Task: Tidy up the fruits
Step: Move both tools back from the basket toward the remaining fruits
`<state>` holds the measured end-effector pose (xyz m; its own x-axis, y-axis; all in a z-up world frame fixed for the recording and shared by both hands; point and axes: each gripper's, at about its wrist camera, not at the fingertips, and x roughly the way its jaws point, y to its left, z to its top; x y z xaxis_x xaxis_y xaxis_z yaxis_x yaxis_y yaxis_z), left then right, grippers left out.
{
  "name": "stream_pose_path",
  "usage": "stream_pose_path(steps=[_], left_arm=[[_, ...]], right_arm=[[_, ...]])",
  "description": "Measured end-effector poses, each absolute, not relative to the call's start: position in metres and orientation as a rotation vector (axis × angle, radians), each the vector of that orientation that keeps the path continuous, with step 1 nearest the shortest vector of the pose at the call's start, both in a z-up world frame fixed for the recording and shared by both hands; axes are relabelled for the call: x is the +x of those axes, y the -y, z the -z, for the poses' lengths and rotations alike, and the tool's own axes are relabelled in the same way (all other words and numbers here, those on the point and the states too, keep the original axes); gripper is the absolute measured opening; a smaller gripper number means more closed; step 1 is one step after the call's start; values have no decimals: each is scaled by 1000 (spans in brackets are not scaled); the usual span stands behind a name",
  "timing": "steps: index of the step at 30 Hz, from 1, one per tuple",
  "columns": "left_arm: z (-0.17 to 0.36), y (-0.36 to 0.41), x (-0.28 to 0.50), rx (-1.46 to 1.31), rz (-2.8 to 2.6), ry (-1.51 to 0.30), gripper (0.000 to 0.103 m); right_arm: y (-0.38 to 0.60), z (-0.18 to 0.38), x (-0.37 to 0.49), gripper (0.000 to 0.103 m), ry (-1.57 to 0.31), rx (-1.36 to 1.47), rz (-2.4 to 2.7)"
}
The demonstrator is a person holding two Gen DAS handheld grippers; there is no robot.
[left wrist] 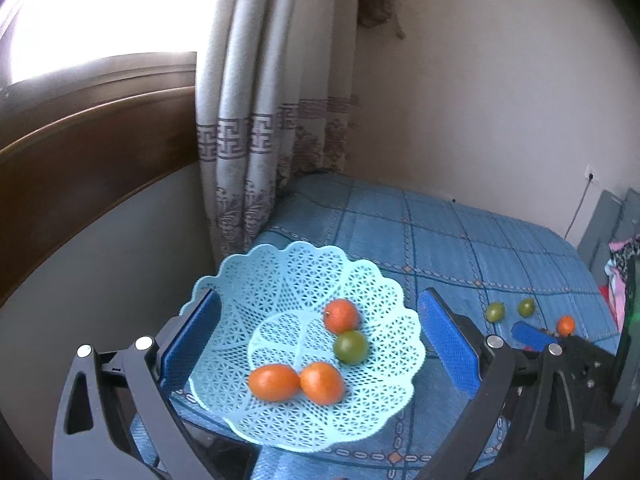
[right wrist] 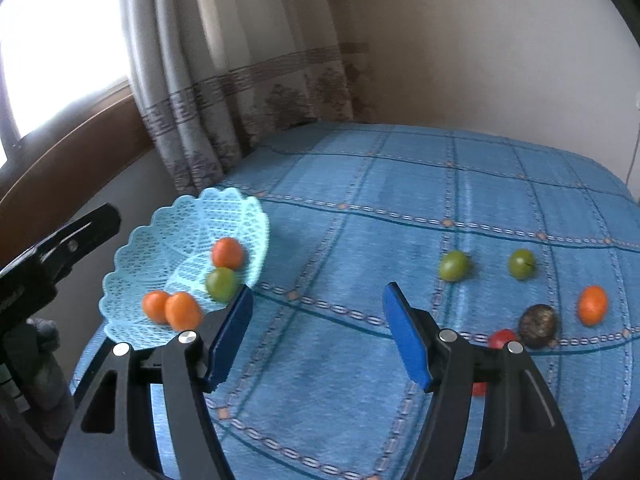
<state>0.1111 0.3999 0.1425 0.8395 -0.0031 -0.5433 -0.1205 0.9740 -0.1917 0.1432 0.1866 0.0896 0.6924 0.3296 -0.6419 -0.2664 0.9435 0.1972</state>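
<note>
Light-blue plastic lattice basket [left wrist: 280, 280] sitting at blue-checked worktop's [right wrist: 360, 208] left edge, holding four fruits; both grippers' jaws gaping open, empty.

Basket [right wrist: 132, 280] sits at the tabletop's [right wrist: 340, 360] near-left corner, curtain [right wrist: 224, 92] behind it. Four fruits in the basket: two touching at the near side [right wrist: 172, 308], two touching farther in [right wrist: 224, 270]. Well right, loose on the tabletop: two fruits side by side [right wrist: 454, 266], three more nearer [right wrist: 538, 325], at the right edge.
</note>
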Motion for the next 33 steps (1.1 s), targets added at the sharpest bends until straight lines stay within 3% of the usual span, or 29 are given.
stream_pose_path(steps=[21,33], left_arm=[[-129,-333,111,-98,68,-627,100],[-118,-312,119,-59,109,-666,100]], right_arm=[[-40,-88,154,67,-760,168,-52],[31,-55,187,67,-846,266,133]])
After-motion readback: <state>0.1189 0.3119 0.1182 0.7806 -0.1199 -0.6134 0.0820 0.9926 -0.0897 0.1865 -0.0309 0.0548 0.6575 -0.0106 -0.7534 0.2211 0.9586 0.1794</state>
